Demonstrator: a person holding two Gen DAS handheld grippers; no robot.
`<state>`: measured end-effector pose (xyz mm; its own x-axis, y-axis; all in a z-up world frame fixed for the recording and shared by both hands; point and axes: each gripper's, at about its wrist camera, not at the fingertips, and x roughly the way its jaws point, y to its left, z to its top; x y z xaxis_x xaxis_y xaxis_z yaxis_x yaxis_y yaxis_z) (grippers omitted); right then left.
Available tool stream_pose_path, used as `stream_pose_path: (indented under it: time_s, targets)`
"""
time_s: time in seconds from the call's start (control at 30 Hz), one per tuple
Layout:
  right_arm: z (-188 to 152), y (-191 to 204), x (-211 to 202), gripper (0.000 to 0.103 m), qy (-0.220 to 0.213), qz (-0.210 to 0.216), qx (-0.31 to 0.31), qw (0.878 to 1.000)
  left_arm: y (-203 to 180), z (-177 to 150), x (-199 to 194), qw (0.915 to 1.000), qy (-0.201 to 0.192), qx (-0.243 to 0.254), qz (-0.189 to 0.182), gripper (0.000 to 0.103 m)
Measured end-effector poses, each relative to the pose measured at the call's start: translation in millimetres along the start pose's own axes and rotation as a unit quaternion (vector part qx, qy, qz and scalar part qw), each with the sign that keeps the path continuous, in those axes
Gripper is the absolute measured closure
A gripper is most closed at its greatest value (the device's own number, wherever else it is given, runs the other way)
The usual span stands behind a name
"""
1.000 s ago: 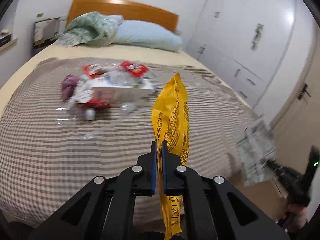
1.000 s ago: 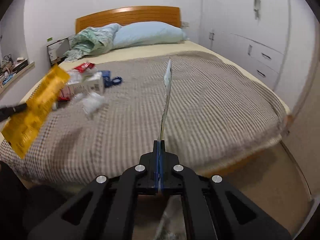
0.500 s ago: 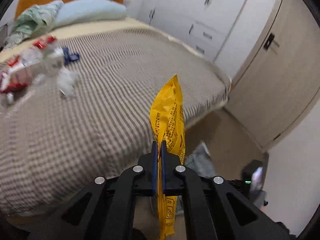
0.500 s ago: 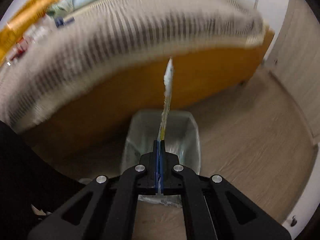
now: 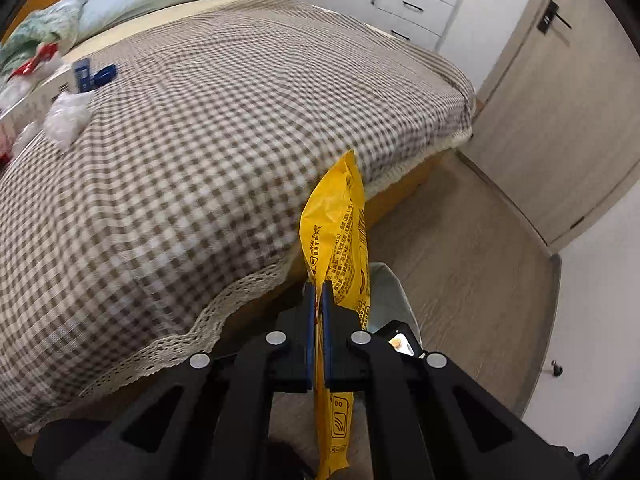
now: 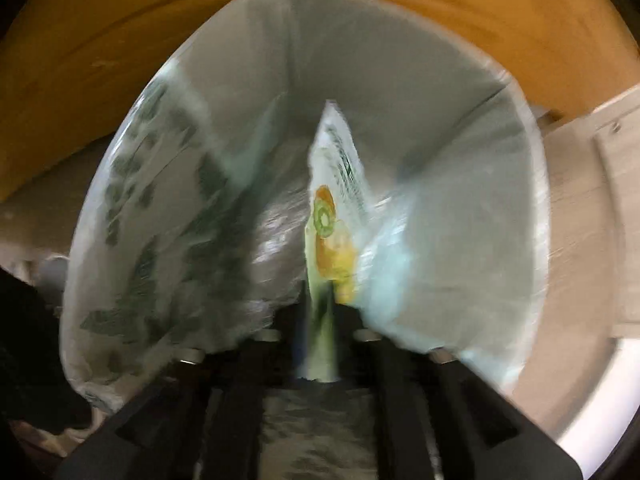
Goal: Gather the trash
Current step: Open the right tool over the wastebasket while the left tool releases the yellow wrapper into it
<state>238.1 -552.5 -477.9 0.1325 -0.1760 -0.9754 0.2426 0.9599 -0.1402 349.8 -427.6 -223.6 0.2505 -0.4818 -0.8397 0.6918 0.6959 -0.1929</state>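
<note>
My left gripper (image 5: 316, 296) is shut on a yellow snack wrapper (image 5: 338, 224) and holds it upright over the bed's foot edge, just above the trash bin (image 5: 394, 292) on the floor. My right gripper (image 6: 320, 320) is shut on a white wrapper with a fruit print (image 6: 334, 196) and holds it inside the mouth of the bin, which has a pale plastic liner (image 6: 440, 184). The right gripper's back end (image 5: 402, 338) shows over the bin in the left wrist view. More trash (image 5: 66, 120) lies on the bed at the far left.
The bed has a checked brown cover (image 5: 224, 120) with a lace hem, and an orange wooden frame (image 6: 120, 40) right behind the bin. White drawers (image 5: 400, 4) and a door (image 5: 560, 100) stand past the bed. Wood floor (image 5: 480, 260) surrounds the bin.
Both grippers swung from the bed toward the bin. The right gripper dropped into the bin's mouth with its wrapper. The left gripper moved over the bin with the yellow wrapper.
</note>
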Motion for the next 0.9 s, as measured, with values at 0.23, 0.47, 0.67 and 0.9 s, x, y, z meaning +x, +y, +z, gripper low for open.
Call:
stream_pose_path:
  time_s: [0.23, 0.47, 0.67, 0.9]
  targets:
    - [-28.1, -50.0, -47.7, 0.034, -0.073, 0.132, 0.110, 0.982, -24.7, -7.3, 38.3, 0.9977, 0.059, 0.032, -0.004, 0.103]
    - [-54.5, -103.7, -97.1, 0.034, -0.122, 0.120, 0.199, 0.965, -33.3, -18.0, 117.1, 0.9826, 0.184, 0.019, -0.016, 0.103]
    - [-76.6, -115.2, -124.0, 0.034, -0.145, 0.102, 0.230, 0.957, -42.2, -37.0, 204.5, 0.9625, 0.270, -0.027, 0.006, 0.103]
    - [-91.0, -117.8, -118.5, 0.034, -0.133, 0.101, 0.238, 0.957, -55.2, -63.1, 284.9, 0.9610, 0.264, -0.077, 0.030, 0.077]
